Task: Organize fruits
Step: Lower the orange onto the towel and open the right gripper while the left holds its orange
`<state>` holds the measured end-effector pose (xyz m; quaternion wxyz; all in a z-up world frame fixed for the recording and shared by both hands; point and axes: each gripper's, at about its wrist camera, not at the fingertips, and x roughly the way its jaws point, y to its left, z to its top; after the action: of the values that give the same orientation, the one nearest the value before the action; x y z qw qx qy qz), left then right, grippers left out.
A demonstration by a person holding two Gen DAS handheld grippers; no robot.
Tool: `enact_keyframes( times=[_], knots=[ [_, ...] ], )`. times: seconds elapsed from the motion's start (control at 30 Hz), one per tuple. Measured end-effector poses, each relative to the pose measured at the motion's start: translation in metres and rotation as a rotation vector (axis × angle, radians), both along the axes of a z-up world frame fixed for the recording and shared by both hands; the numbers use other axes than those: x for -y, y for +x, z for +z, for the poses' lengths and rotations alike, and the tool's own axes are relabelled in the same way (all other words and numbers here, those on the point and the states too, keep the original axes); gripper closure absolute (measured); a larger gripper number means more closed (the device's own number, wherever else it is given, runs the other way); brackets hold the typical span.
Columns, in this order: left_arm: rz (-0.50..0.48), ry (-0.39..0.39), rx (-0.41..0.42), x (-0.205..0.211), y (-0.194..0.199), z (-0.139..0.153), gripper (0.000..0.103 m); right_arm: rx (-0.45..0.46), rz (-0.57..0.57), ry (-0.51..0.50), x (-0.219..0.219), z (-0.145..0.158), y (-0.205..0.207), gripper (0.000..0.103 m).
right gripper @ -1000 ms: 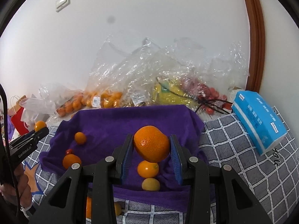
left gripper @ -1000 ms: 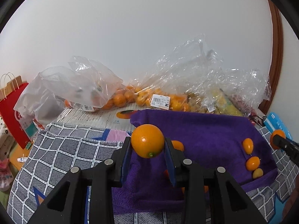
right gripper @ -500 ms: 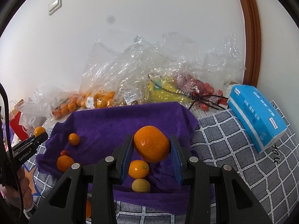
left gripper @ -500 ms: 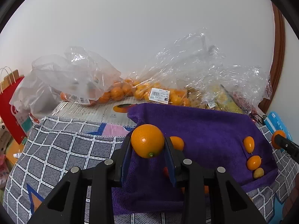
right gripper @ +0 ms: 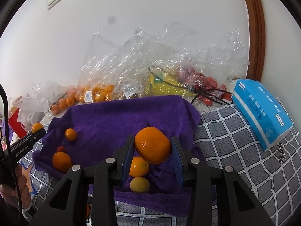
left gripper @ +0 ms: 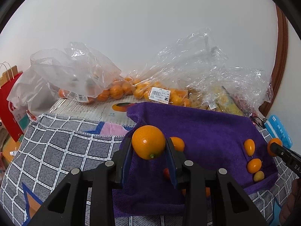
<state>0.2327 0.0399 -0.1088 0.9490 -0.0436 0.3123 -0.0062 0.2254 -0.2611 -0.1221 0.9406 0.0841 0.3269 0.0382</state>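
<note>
With the left gripper (left gripper: 148, 148) clamped on a small orange (left gripper: 148, 142) above the purple towel (left gripper: 203, 130)'s left edge and the right gripper (right gripper: 152, 148) clamped on a mandarin (right gripper: 152, 145) above its right front, each fruit's drop zone lies directly below.

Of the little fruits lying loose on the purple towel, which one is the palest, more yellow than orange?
The yellow one at the near edge of the purple towel, just in front of a deeper orange fruit. The other loose fruits are clearly orange.
</note>
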Motion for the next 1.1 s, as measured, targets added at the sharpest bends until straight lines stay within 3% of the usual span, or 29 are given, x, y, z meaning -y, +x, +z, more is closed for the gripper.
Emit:
enact_keyframes(
  times=[1.1],
  knots=[
    [-0.026, -0.006, -0.006, 0.006, -0.002, 0.001, 0.071, -0.073, 0.007, -0.024, -0.005, -0.017, 0.011, 0.064]
  ],
)
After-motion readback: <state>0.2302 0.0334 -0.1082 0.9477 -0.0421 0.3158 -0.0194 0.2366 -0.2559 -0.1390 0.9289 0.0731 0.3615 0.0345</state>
